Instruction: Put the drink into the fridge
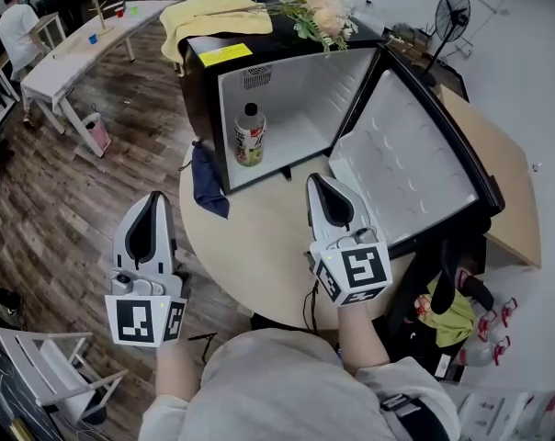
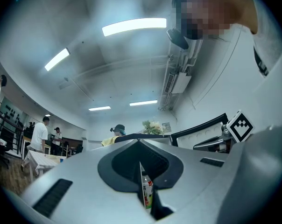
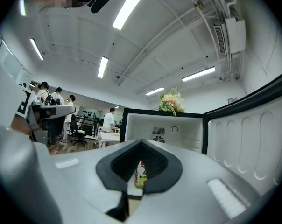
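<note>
The drink bottle (image 1: 250, 135), white with a dark cap and a green-and-red label, stands upright inside the black mini fridge (image 1: 296, 95), at the left of its white interior. The fridge door (image 1: 408, 159) is swung wide open to the right. My left gripper (image 1: 157, 197) is shut and empty, off the round table's left edge, well short of the fridge. My right gripper (image 1: 313, 178) is shut and empty over the table, just in front of the fridge opening. The bottle (image 2: 147, 193) shows through the slit of the left gripper (image 2: 140, 143), and the bottle (image 3: 140, 176) also shows past the right gripper (image 3: 141, 143).
A yellow cloth (image 1: 213, 18) and flowers (image 1: 320, 9) lie on the fridge top. A dark blue cloth (image 1: 208, 182) hangs at the round table (image 1: 259, 251) by the fridge's left corner. People and white tables (image 1: 75, 49) are far left; a white chair (image 1: 40, 375) stands near left.
</note>
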`<state>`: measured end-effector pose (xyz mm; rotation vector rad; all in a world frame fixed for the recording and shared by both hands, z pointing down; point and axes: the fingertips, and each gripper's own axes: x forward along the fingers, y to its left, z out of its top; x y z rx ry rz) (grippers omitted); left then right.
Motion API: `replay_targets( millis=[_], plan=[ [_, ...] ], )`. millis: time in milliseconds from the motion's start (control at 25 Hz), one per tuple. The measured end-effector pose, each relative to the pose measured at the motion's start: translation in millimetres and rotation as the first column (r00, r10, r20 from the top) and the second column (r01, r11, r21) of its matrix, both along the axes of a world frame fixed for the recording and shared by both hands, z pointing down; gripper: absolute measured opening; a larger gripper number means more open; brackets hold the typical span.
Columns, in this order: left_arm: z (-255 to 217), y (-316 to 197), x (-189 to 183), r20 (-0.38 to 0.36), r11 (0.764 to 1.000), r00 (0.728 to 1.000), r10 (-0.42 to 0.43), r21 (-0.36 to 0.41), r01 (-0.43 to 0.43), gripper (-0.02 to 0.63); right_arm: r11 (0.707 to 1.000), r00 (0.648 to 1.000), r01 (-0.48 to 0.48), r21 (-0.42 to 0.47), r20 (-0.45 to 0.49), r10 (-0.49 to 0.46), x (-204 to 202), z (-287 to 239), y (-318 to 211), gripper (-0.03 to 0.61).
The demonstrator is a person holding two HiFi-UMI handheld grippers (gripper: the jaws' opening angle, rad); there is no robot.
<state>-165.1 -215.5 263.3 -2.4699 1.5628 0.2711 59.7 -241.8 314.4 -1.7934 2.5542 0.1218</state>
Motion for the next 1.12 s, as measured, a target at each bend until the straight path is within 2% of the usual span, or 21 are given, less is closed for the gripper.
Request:
replay_targets(
  millis=[320,1120],
  plan=[
    [-1,14,8,-0.001,1.0,1.0,0.028,0.012,-0.028,0.008,0.999,1.0,-0.002,0.05,-0.008,0.003,3,-10,25,0.011],
    [8,59,15,-0.025,0.998,0.998,0.06,0.014,-0.059,0.008,0.997,0.999,-0.038,0.065,0.026,0.036,12,-5,85,0.011]
  ],
)
